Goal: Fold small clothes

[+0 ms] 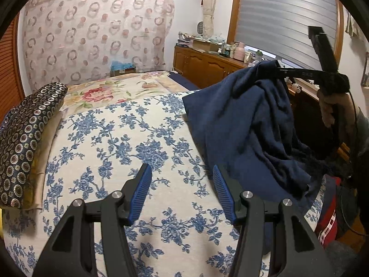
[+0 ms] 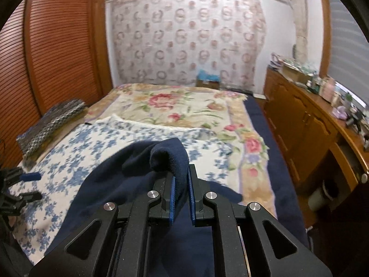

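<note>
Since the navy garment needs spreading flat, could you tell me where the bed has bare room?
The blue-flowered cover is free between the patterned cushion and the hanging navy garment, under the open left tool. The near right corner is crowded by a red item.

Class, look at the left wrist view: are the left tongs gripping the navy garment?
No: the left tongs are open above the floral bedspread, nothing between them.

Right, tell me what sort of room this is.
Most likely a home bedroom: a bed under floral covers, a patterned pillow at its side, and a cluttered wooden dresser along the window wall.
</note>
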A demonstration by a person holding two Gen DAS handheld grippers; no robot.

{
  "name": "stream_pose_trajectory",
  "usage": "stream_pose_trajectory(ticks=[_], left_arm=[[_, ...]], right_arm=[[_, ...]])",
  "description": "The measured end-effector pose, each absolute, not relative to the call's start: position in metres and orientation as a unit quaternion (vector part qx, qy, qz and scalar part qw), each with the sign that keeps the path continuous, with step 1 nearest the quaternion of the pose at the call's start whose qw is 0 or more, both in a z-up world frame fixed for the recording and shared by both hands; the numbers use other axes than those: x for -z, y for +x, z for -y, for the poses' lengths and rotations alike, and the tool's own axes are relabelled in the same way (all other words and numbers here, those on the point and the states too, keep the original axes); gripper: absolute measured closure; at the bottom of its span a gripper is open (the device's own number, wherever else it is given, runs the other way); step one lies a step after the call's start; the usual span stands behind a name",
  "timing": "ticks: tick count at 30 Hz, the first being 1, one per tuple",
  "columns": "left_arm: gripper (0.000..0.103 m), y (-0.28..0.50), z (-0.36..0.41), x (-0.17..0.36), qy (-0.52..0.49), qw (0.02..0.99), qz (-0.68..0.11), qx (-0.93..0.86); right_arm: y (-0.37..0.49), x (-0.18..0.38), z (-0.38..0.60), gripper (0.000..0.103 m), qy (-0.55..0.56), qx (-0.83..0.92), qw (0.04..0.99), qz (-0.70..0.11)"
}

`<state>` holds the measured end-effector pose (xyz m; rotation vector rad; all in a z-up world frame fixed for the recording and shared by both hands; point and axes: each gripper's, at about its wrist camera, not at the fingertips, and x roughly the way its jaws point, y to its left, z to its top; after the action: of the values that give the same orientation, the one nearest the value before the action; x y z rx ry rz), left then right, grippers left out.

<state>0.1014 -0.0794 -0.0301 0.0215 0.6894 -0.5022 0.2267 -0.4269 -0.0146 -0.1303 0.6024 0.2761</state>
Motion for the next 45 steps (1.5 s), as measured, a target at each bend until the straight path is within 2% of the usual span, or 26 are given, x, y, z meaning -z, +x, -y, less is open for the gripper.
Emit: stream_pose_trajectory(ticks=[6, 12, 14, 16, 18, 27, 29, 32, 34, 41, 45], left_arm=[[0.048, 0.099, 0.087, 0.033, 0.013, 0.907, -0.336, 0.253], [0.048, 0.098, 0.088, 0.035, 0.014, 0.906, -0.339, 0.253], [0.048, 0.097, 0.089, 0.035, 0.015, 0.906, -0.338, 0.255], [0.048, 0.098, 0.091, 0.036, 0.015, 0.905, -0.339, 0.255], [0.048, 0.099, 0.093, 0.038, 0.015, 0.904, -0.342, 0.257], [0.048, 0.095, 0.104, 0.046, 0.024, 0.897, -0.351, 0.266], [0.048, 0.095, 0.107, 0.047, 0.023, 0.896, -0.353, 0.269], [0.048, 0.094, 0.11, 0.049, 0.025, 0.894, -0.356, 0.272], [0.048, 0.093, 0.112, 0.049, 0.026, 0.892, -0.358, 0.273], [0.048, 0.085, 0.116, 0.042, 0.028, 0.893, -0.349, 0.283], [0.048, 0.082, 0.118, 0.041, 0.03, 0.892, -0.349, 0.286]], right_arm=[[0.253, 0.032, 0.454, 0.098, -0.081, -0.035, 0.944, -0.317], [0.246, 0.048, 0.47, 0.098, -0.06, -0.045, 0.943, -0.325], [0.239, 0.048, 0.466, 0.086, -0.057, -0.051, 0.944, -0.321], [0.235, 0.05, 0.46, 0.068, -0.058, -0.064, 0.943, -0.321], [0.236, 0.056, 0.454, 0.058, -0.056, -0.076, 0.94, -0.329], [0.281, 0.108, 0.446, 0.058, -0.024, -0.095, 0.911, -0.401], [0.286, 0.116, 0.444, 0.059, -0.026, -0.1, 0.905, -0.412], [0.281, 0.115, 0.438, 0.091, -0.039, -0.123, 0.904, -0.408], [0.276, 0.109, 0.436, 0.098, -0.046, -0.135, 0.906, -0.398], [0.251, 0.078, 0.456, 0.099, -0.041, -0.11, 0.929, -0.351], [0.256, 0.078, 0.472, 0.099, -0.035, -0.06, 0.932, -0.355]])
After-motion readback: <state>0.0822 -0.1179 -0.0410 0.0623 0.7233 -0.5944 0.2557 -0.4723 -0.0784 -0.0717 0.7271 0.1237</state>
